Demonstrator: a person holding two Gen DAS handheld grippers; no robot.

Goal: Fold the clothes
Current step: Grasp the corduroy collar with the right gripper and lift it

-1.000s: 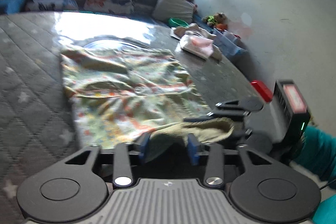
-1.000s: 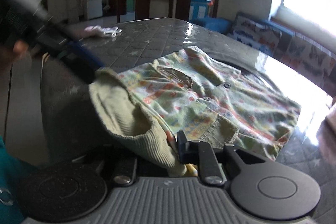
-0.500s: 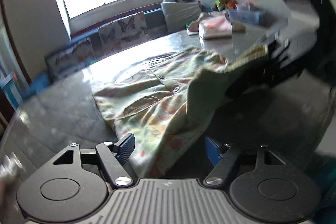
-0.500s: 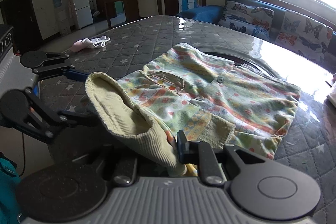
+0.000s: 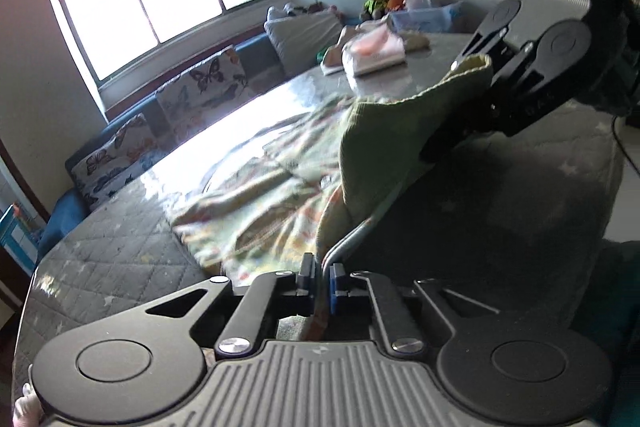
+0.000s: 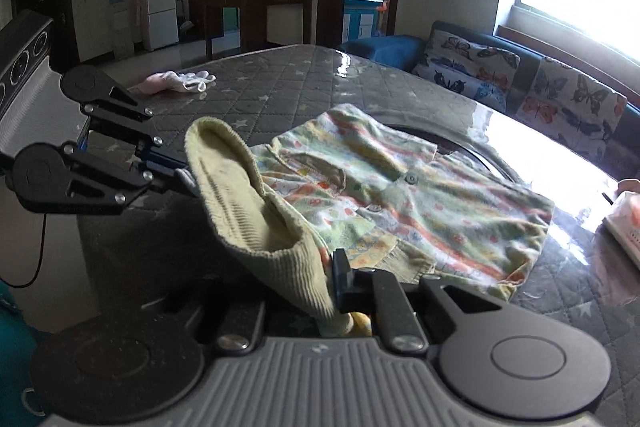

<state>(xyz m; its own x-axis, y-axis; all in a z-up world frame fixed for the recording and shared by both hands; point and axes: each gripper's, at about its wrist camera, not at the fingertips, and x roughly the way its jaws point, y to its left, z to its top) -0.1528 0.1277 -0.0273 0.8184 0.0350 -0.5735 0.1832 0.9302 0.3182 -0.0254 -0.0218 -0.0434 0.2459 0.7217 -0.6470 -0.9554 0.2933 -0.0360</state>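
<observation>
The little flowery shirt [image 6: 420, 199] lies on the gray mattress [image 6: 280, 87], its ribbed hem [image 6: 248, 211] lifted. The left gripper [image 5: 322, 277] and right gripper [image 6: 320, 279] both pinch that hem tight. If one slips, the fold might flop crooked

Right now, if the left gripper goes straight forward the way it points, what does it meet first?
Probably the patterned shirt itself. The left gripper is shut on its hem, and the cloth lies directly ahead on the quilted mattress. Depth is unclear.

The shirt [image 6: 400, 203] lies on the mattress [image 6: 280, 95], probably before the sofa [image 6: 520, 75].
</observation>
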